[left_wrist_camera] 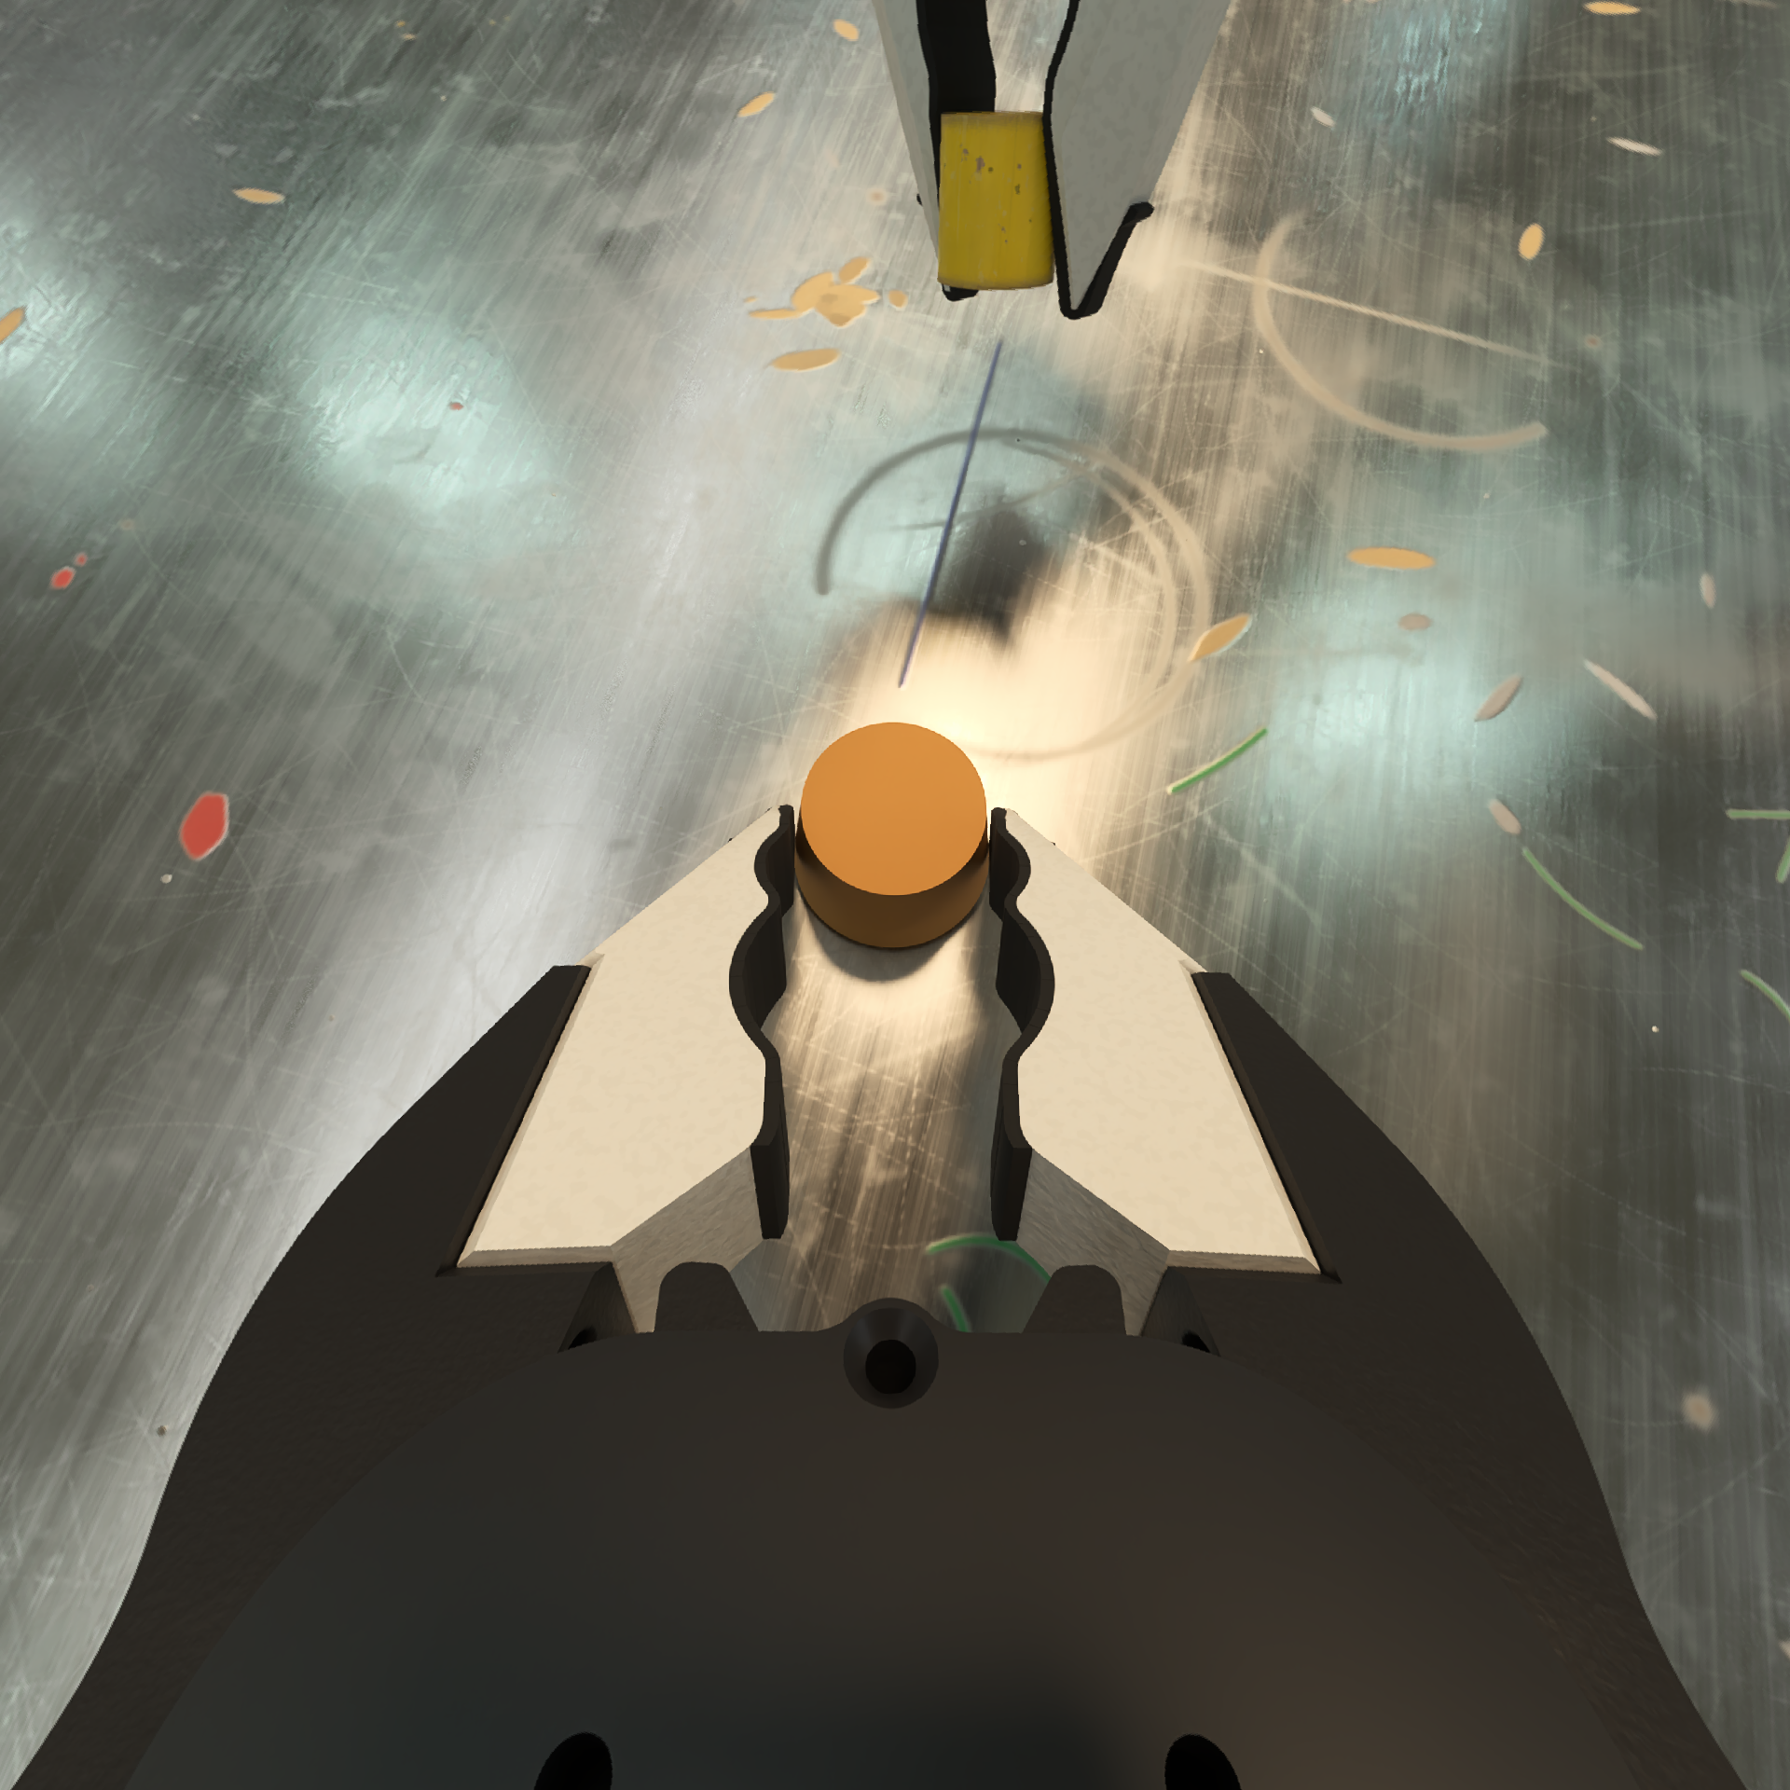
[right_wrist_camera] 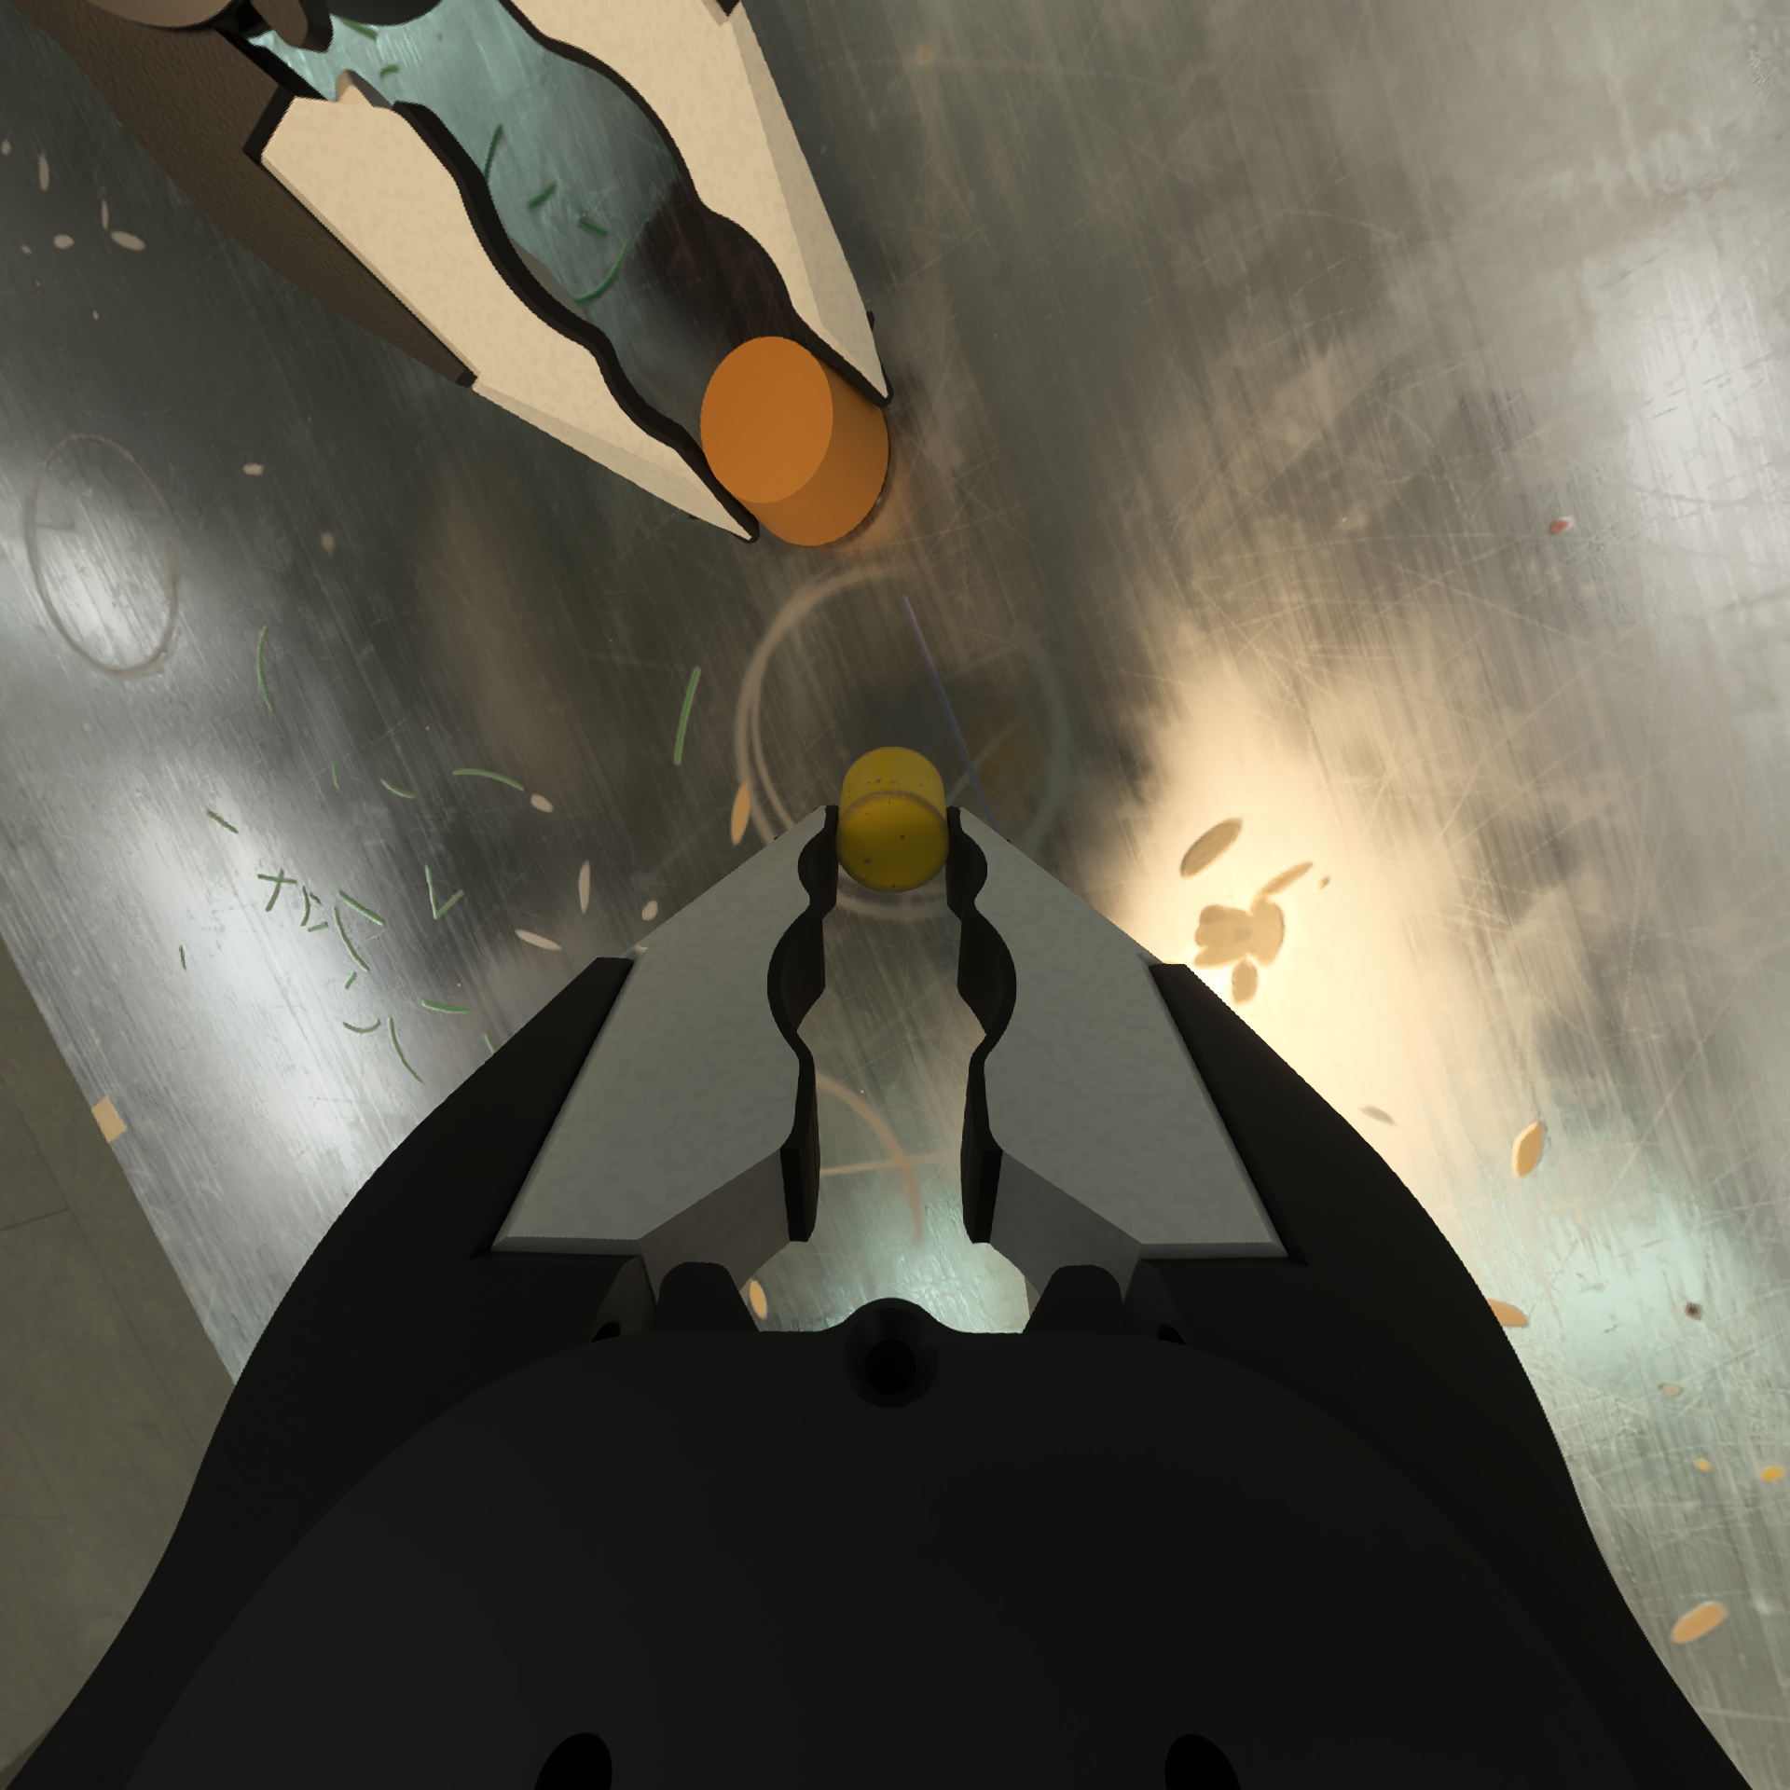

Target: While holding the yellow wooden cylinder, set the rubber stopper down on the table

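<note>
The orange rubber stopper (left_wrist_camera: 891,833) sits pinched at the tips of the left gripper (left_wrist_camera: 891,823), angled down close over the scratched metal table (left_wrist_camera: 387,678). Beyond the stopper, the right gripper (right_wrist_camera: 891,823) clamps the yellow wooden cylinder (right_wrist_camera: 891,818) clear above the table. Open tabletop surrounds the stopper; a table edge shows at the far left of the right wrist view.
</note>
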You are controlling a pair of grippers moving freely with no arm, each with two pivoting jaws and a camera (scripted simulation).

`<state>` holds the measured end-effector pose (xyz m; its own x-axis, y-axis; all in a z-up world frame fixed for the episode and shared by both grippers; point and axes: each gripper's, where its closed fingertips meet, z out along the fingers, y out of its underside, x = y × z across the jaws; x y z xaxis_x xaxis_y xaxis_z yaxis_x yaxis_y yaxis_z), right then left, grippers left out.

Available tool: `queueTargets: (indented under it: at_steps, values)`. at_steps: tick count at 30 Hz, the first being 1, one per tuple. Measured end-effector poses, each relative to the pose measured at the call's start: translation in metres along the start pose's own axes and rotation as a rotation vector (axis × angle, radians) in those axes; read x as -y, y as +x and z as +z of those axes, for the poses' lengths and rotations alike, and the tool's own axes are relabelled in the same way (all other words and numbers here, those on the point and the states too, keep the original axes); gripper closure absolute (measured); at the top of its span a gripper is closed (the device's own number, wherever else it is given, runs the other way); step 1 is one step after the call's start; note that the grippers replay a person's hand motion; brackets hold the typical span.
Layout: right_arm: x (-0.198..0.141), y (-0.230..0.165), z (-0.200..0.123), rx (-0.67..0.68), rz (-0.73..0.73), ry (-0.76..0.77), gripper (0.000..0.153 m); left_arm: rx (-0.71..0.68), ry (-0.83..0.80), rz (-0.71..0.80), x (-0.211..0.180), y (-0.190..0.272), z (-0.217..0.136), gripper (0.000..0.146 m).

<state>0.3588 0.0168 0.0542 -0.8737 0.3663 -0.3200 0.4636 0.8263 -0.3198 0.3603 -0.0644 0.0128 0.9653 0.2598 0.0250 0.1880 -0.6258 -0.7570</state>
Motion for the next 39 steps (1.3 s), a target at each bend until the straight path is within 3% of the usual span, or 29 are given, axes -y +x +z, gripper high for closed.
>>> queueTargets:
  at_steps: [39]
  values:
    - [0.002, 0.015, 0.003, -0.038, 0.013, -0.031, 0.131, -0.026, 0.030, -0.022, 0.003, 0.000, -0.003, 0.106]
